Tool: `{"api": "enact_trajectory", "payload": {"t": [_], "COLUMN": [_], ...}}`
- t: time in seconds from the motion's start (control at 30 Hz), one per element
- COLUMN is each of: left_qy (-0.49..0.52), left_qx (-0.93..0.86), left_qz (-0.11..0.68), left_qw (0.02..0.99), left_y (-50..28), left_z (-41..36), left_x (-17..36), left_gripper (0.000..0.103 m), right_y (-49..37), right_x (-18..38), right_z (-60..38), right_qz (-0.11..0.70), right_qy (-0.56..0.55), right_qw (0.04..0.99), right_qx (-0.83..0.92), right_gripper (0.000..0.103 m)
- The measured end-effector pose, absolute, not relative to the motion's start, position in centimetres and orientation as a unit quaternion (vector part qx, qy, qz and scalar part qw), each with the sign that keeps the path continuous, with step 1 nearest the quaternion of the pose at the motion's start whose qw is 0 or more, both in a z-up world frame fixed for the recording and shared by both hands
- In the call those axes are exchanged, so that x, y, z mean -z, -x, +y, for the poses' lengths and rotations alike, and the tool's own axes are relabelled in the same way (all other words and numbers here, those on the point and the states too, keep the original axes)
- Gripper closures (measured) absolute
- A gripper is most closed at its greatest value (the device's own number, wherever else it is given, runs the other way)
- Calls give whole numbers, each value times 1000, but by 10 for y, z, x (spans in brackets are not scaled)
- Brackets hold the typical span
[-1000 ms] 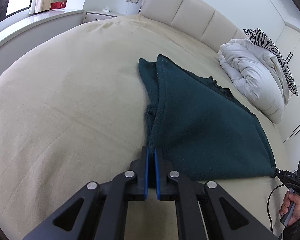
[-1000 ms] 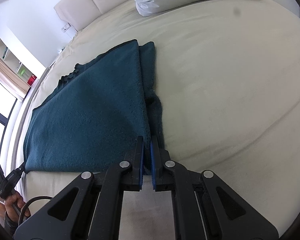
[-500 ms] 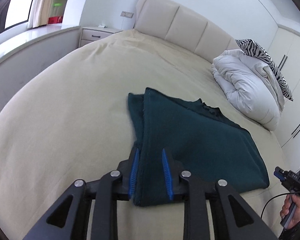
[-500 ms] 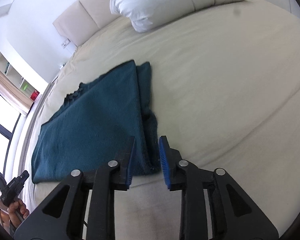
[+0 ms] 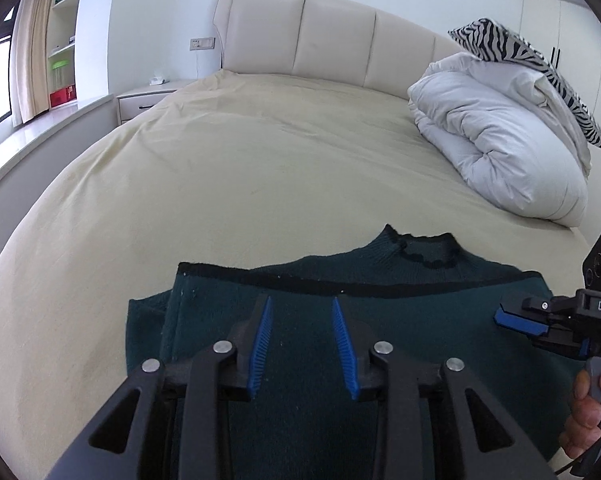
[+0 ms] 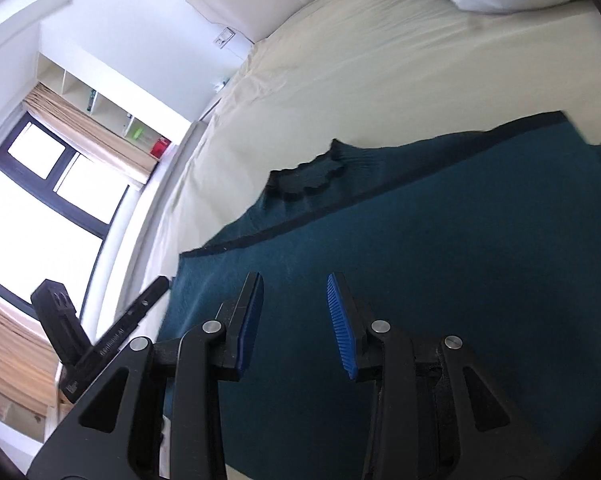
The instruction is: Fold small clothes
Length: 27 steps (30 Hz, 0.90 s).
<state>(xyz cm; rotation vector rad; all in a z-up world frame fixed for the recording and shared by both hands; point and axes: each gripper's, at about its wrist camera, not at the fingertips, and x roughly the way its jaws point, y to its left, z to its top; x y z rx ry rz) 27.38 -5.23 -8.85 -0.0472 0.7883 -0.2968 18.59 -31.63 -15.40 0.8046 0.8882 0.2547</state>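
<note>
A dark teal sweater (image 5: 420, 300) lies folded on the beige bed (image 5: 240, 160), its collar (image 5: 424, 250) pointing toward the headboard. My left gripper (image 5: 300, 299) hovers over the sweater's near part. Its jaws are opening, and only the cloth lying below shows between the blue pads (image 5: 262, 340). My right gripper (image 6: 294, 276) also hangs above the sweater (image 6: 460, 260), jaws opening, gripping nothing. In the left wrist view the right gripper (image 5: 516, 320) reaches in from the right edge, held by a hand (image 5: 588, 400). The left gripper (image 6: 156, 284) shows at the left of the right wrist view.
A rolled white duvet (image 5: 500, 140) with a zebra-print pillow (image 5: 520, 48) sits at the bed's far right. A padded headboard (image 5: 320, 36) closes the far end. A nightstand (image 5: 148, 96) and a window ledge (image 5: 40, 128) run along the left. A window (image 6: 40, 208) lies beyond.
Both grippers were shut on the sweater's side edges; they have let go, opened, and swung round to the near side, now facing the collar.
</note>
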Motion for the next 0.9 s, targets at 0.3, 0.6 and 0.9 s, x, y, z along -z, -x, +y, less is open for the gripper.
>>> {"api": "enact_trajectory", "payload": {"t": [0.3,0.6,0.9], "left_qy": [157,172,110], "left_qx": [168,141,176], "left_qz": [418,415,380], "left_qw": [879,882,902], "left_y": [-298,-277,-190], "left_z": [9,29,-18], "left_x": [128,122,83], "left_gripper": [76,84,49], "right_y": [-204,-145,-87], "right_x": [218,219,139], "right_z": [-386,-480,-380], "right_qz": [359,279,292], "right_qy": [-517,-553,-457], "right_qw": [771,785,838], "right_qx": [-99,5,-63], "right_gripper": [93,98,81]}}
